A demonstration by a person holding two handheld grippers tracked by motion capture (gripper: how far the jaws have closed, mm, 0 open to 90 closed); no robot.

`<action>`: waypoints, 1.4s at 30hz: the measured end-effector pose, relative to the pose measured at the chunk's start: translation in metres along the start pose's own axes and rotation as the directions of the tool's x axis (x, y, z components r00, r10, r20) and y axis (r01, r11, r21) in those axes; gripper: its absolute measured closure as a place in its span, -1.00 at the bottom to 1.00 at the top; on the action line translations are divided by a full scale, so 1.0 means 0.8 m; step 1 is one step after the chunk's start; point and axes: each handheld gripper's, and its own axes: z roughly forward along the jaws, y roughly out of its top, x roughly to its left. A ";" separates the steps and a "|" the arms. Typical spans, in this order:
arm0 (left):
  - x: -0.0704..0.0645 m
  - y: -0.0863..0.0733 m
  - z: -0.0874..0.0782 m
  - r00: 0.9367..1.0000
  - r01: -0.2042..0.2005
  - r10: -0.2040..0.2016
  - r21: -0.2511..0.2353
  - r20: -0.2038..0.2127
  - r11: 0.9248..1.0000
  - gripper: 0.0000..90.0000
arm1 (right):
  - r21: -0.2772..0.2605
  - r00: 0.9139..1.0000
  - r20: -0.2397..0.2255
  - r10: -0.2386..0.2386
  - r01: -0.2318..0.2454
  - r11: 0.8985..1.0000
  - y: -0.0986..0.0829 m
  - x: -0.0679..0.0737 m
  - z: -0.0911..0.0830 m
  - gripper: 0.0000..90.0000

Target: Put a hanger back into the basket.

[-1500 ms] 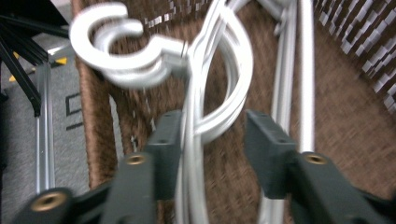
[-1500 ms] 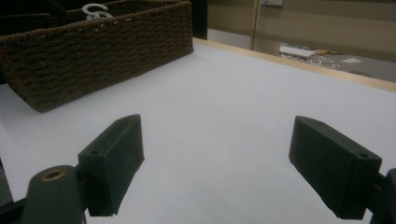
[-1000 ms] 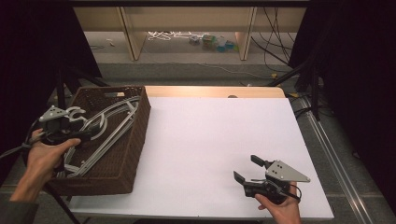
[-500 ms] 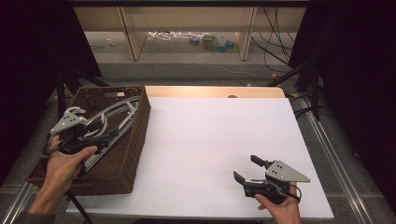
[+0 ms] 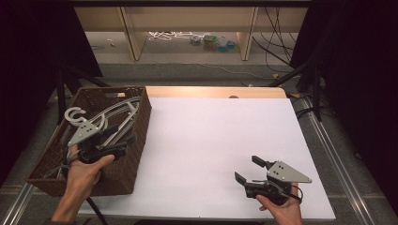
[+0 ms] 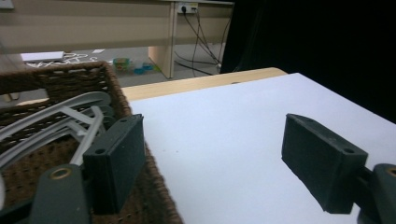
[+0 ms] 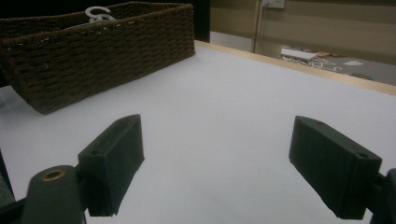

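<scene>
My left gripper [image 5: 123,140] has its jaws spread wide, pinching nothing, poised over the right wall of the wicker basket [image 5: 136,154], where the grey hangers [image 5: 110,115] lie inside. My right gripper [image 5: 248,169] is equally wide open near the table's [image 5: 211,140] front edge, empty. Since half a second ago my left has swung right toward the basket's rim; my right hasn't budged.

Likely lab, black curtains [image 5: 361,70], floor cables [image 5: 277,51]
</scene>
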 end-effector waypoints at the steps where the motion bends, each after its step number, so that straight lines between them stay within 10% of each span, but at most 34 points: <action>1: -0.003 -0.002 0.002 1.000 -0.004 0.004 0.011 0.008 1.000 -0.53 | 0.001 1.000 -0.001 0.000 0.000 1.000 0.000 0.000 0.000 -0.59; 42: -0.089 -0.065 0.035 0.969 -0.168 0.169 -0.024 0.178 0.986 -0.61 | -0.019 1.000 -0.020 0.003 -0.003 1.000 0.001 0.004 0.002 -0.65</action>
